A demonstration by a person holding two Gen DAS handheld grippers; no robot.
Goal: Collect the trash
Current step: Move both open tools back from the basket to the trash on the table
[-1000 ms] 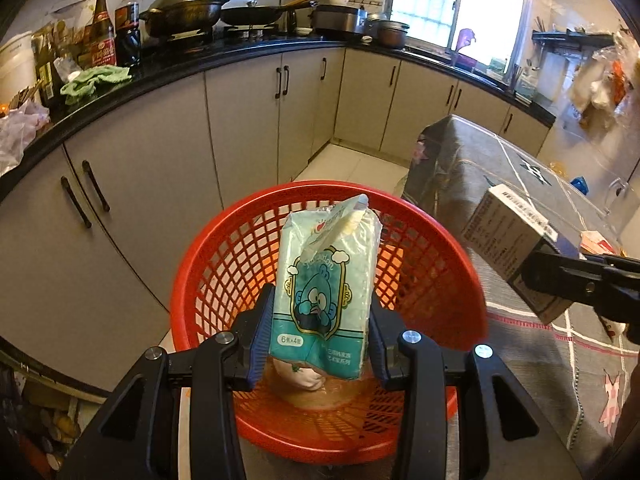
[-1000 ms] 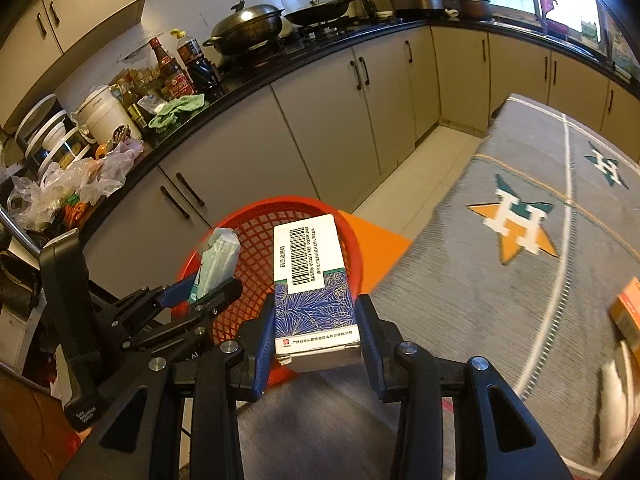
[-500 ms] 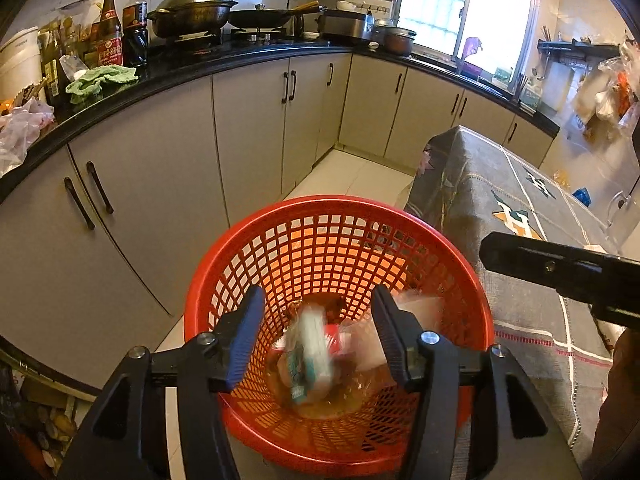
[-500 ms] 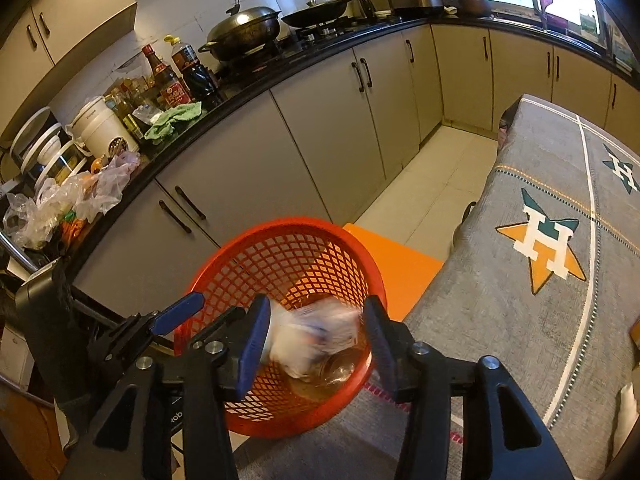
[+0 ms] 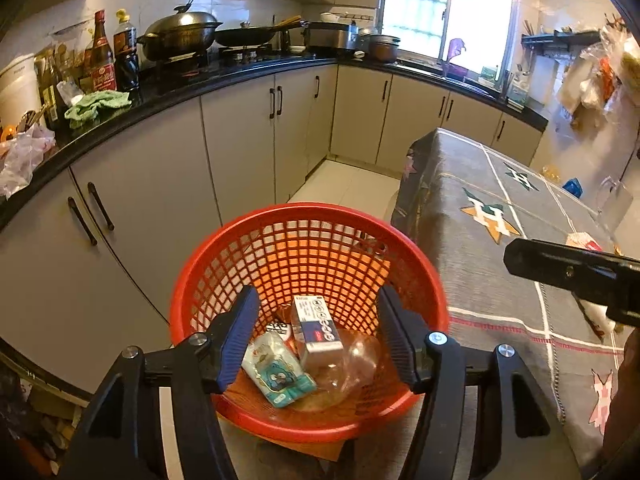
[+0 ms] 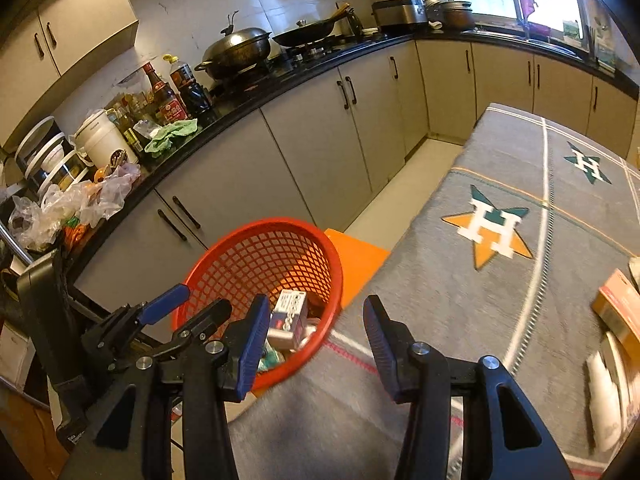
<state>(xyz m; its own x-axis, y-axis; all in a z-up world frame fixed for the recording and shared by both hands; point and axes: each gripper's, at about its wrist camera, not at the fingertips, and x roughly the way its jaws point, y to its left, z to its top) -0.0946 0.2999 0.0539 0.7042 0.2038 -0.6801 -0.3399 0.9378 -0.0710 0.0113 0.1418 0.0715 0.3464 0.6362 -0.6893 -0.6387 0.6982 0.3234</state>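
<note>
A red mesh basket stands beside the table. In it lie a light green tissue pack, a white and blue carton and a clear plastic bottle. My left gripper is open and empty, just above the basket. My right gripper is open and empty, over the table edge next to the basket. The carton also shows in the right wrist view. The left gripper's blue finger shows there too.
A table with a grey star-patterned cloth lies to the right, with an orange box and a white item at its right edge. An orange stool is under the basket. Kitchen cabinets run along the left.
Both grippers opened. The tissue pack dropped from the left gripper and the carton from the right gripper into the basket. The right gripper has shifted right over the table.
</note>
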